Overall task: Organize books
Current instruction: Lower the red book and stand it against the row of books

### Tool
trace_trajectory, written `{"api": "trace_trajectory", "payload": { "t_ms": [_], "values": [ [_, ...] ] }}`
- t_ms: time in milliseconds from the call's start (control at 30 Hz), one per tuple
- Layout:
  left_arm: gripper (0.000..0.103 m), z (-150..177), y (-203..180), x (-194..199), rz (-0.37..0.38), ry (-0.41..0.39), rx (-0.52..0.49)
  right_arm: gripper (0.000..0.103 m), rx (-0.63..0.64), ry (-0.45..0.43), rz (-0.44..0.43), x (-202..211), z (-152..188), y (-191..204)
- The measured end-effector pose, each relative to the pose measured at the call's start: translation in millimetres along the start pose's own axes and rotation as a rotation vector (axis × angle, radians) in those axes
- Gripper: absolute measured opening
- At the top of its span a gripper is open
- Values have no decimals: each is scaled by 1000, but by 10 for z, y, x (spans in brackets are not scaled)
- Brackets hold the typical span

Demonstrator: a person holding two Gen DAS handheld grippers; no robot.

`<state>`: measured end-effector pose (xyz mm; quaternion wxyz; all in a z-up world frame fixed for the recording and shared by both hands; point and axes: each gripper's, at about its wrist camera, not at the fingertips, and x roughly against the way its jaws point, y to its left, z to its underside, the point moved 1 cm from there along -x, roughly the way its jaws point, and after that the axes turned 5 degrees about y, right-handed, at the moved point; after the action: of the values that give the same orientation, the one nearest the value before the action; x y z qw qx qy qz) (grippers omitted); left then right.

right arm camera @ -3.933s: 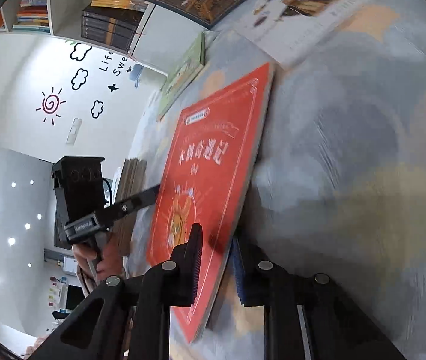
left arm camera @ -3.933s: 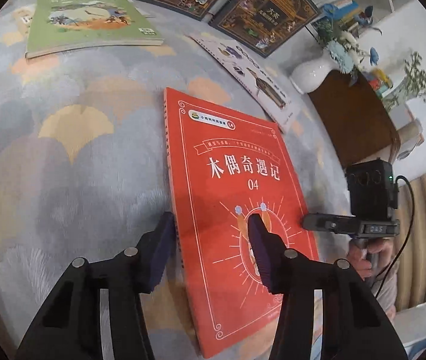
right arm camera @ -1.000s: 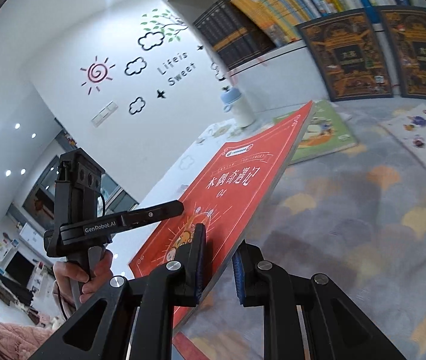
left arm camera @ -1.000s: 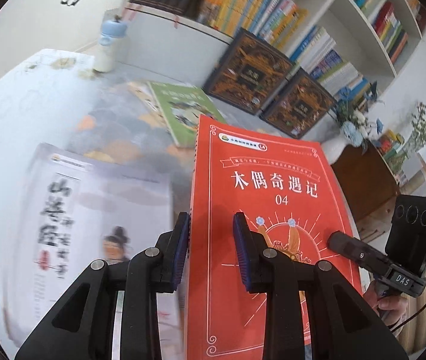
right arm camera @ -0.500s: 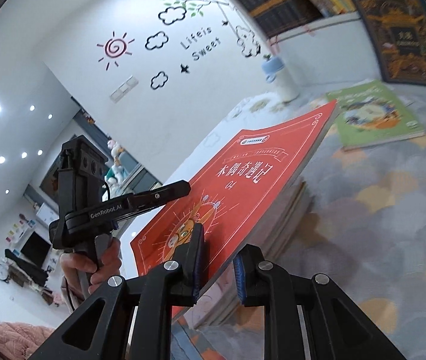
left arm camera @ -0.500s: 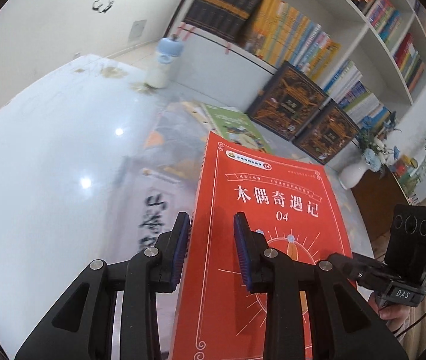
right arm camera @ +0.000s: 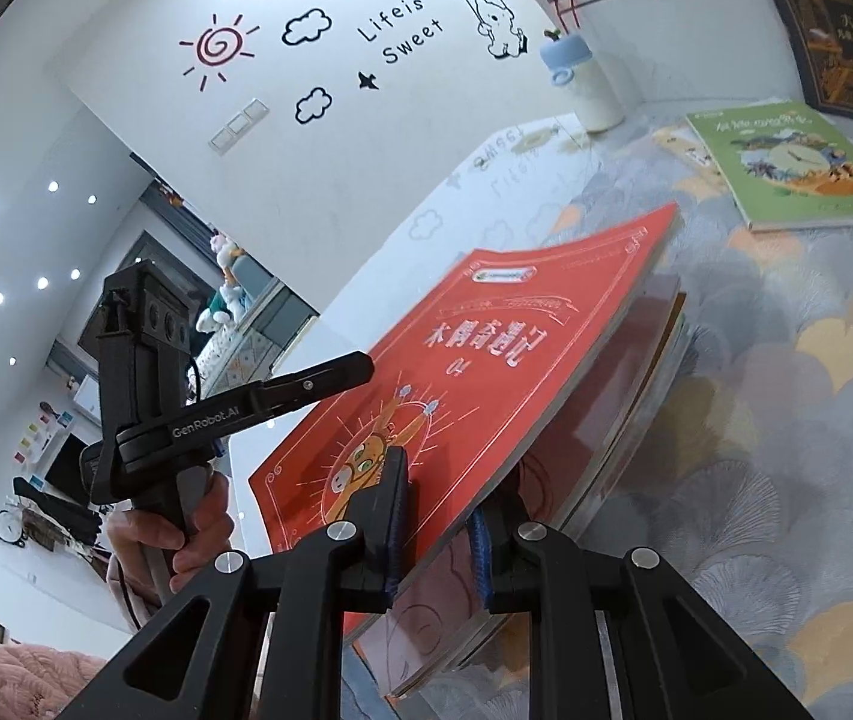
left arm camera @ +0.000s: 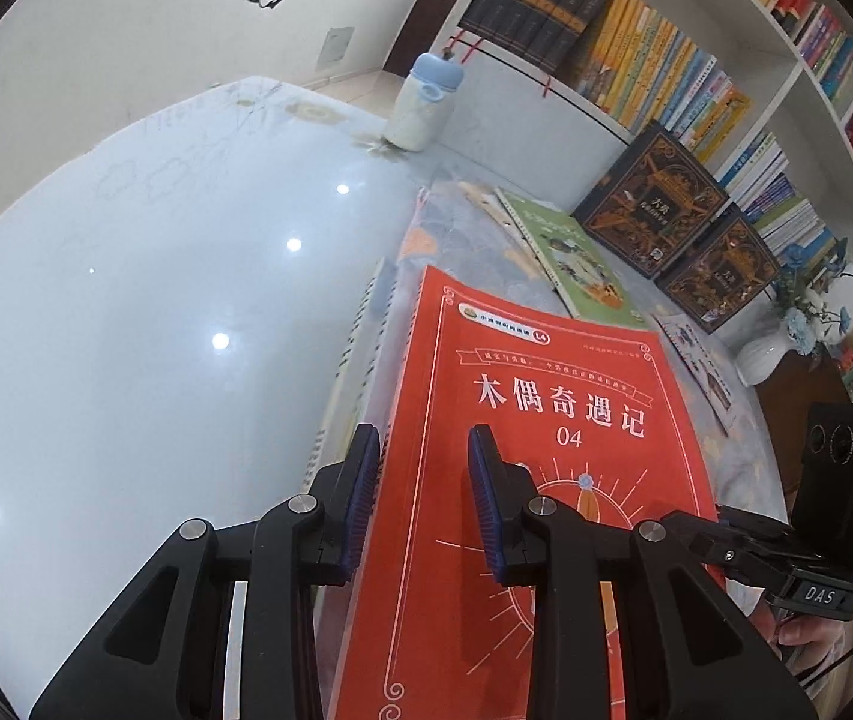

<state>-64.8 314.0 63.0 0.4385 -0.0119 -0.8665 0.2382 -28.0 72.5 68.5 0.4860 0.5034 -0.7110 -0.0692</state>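
- The left gripper clamps the left long edge of the red book: one of its fingers sits under the spine side and the other rests on the cover, jaws drawn nearly together on it.
- Directly beneath the red book lies a stack of books; the red book hangs just above that stack, tilted, its near right edge lifted and its far end lowest. I cannot tell whether the far end already touches the stack.
- The right gripper pinches the red book's near right edge, one blue pad on the cover and the other hidden below it, jaws almost closed on the book.
- Right of the red book, on the patterned cloth, a green book lies flat and well apart, still loose; beyond it two dark boxed volumes lean against the bookshelf.
- Risk: the book is thin and held only at two edges, so it could sag or bend between the grips as it goes down.
- Risk: if one hand lets go first, the tilted book could slide sideways off the stack rather than settle square.
- Risk: the lower fingers sit between book and stack; pulling them out carelessly could drag the red book askew or shove the stack beneath it.
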Motion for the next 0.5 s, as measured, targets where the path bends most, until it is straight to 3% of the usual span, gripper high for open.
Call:
{"api": "trace_trajectory", "payload": {
  "t_ms": [333, 500],
  "values": [
    [27, 25, 14, -17, -13, -4, 1, 19, -36, 35, 13, -162, 35, -119],
    [29, 37, 14, 57, -55, -39, 2, 22, -17, 36, 31, -182, 45, -71]
  ]
}}
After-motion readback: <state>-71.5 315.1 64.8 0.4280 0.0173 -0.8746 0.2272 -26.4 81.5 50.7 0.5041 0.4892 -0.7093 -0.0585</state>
